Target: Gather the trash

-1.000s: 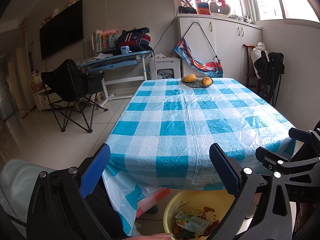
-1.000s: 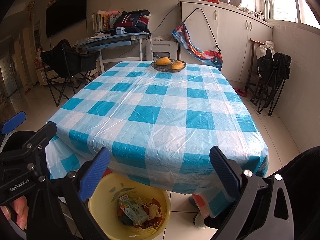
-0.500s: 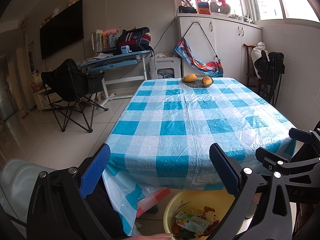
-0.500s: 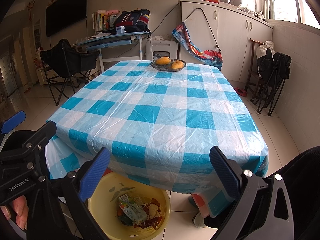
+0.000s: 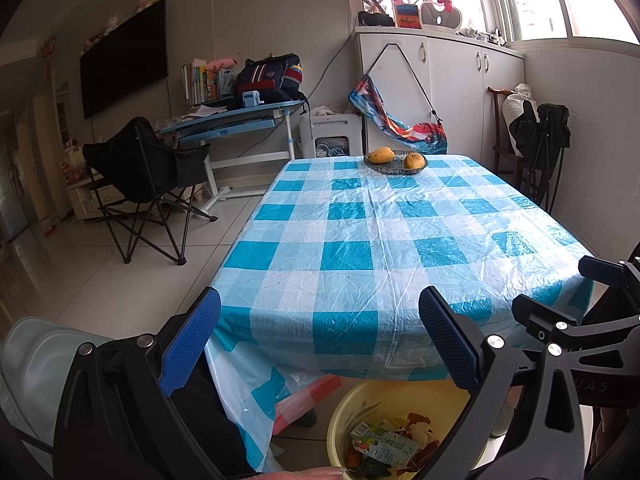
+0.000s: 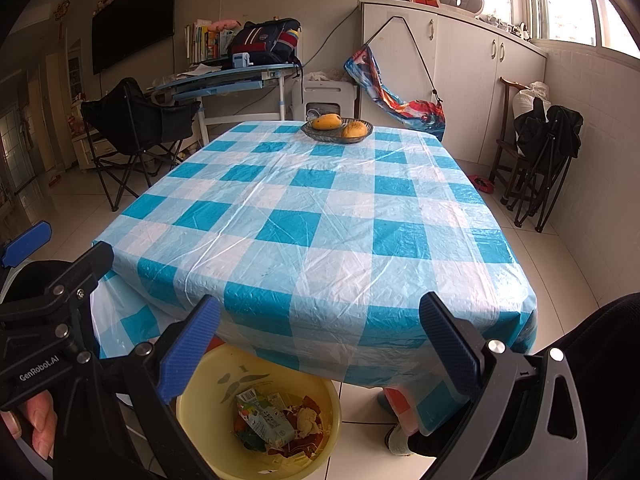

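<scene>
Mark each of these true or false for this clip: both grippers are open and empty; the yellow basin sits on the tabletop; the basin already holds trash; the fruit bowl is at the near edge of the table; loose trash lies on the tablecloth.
1. The left gripper and right gripper are open and empty. True.
2. The yellow basin sits on the tabletop. False: it stands on the floor by the table's near edge.
3. The basin holds trash. True.
4. The fruit bowl is at the near edge. False: it is at the far end.
5. Loose trash lies on the tablecloth. False: only the fruit bowl shows there.
</scene>
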A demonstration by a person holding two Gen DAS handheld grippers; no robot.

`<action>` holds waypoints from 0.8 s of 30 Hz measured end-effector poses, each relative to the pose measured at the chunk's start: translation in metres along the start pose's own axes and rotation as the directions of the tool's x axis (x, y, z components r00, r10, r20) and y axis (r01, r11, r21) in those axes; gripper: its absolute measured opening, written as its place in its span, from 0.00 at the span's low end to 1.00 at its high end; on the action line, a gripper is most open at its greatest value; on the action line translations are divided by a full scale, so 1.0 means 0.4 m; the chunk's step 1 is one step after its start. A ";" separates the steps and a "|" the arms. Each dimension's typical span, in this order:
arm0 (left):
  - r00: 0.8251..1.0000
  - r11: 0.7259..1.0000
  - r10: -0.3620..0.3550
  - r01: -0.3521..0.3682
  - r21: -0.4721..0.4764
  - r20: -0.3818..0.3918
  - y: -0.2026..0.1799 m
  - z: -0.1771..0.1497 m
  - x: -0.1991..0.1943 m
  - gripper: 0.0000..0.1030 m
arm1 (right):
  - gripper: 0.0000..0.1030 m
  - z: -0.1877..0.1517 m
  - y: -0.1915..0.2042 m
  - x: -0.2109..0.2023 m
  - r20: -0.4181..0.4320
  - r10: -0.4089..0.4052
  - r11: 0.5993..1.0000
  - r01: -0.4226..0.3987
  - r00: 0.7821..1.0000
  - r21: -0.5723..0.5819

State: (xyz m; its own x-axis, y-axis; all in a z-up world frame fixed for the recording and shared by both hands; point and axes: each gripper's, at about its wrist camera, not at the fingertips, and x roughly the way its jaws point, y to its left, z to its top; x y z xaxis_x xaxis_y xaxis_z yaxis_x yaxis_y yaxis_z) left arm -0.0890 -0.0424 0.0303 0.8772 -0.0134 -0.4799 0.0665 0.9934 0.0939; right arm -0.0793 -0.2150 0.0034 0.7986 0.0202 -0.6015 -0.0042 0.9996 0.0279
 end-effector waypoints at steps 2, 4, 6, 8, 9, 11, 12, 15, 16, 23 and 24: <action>1.000 1.000 0.000 0.000 0.000 0.000 0.000 0.000 0.000 0.93 | 0.93 0.001 0.003 0.000 0.000 0.000 1.000 0.000 1.000 0.000; 1.000 1.000 0.000 0.000 0.000 0.001 0.000 0.000 0.000 0.93 | 0.93 0.001 0.002 0.000 0.000 0.000 1.000 0.000 1.000 0.000; 1.000 1.000 0.000 0.000 0.000 0.000 0.000 0.000 0.000 0.93 | 0.93 0.000 0.000 0.000 0.001 0.000 1.000 0.000 1.000 0.000; 1.000 1.000 0.000 0.000 0.001 0.001 0.000 0.000 -0.001 0.93 | 0.93 0.001 0.000 0.000 0.003 0.001 1.000 -0.001 1.000 0.002; 1.000 1.000 0.000 0.000 0.001 0.001 0.000 0.000 -0.001 0.93 | 0.93 -0.001 -0.003 -0.001 0.005 0.001 1.000 -0.001 1.000 0.003; 1.000 1.000 -0.001 0.001 0.003 0.003 0.000 0.000 0.000 0.93 | 0.93 -0.002 -0.003 0.000 0.007 0.001 1.000 -0.001 1.000 0.003; 1.000 1.000 -0.002 0.002 0.004 0.003 -0.001 0.000 0.000 0.93 | 0.93 -0.004 -0.006 0.000 0.007 -0.001 1.000 0.001 1.000 0.003; 1.000 1.000 -0.005 0.005 0.003 0.005 0.002 -0.002 0.002 0.93 | 0.93 -0.005 -0.007 -0.001 0.006 -0.007 1.000 0.007 1.000 0.001; 1.000 1.000 -0.005 0.005 0.000 0.008 0.004 -0.002 0.003 0.93 | 0.93 -0.003 -0.006 0.000 0.006 -0.010 1.000 0.010 1.000 0.000; 1.000 0.999 -0.005 0.006 -0.037 0.014 0.024 0.003 0.005 0.93 | 0.93 0.000 -0.021 -0.002 0.012 -0.038 0.999 0.038 0.999 0.011; 1.000 0.999 -0.006 0.006 -0.040 0.014 0.026 0.005 0.007 0.93 | 0.93 -0.001 -0.020 -0.002 0.012 -0.042 0.999 0.042 0.999 0.012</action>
State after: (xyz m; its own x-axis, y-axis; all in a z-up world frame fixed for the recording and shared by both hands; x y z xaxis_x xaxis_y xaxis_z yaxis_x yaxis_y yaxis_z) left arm -0.0851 -0.0324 0.0316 0.8834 -0.0209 -0.4681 0.0530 0.9970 0.0557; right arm -0.0802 -0.2232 0.0035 0.8054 -0.0220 -0.5923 0.0363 0.9993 0.0122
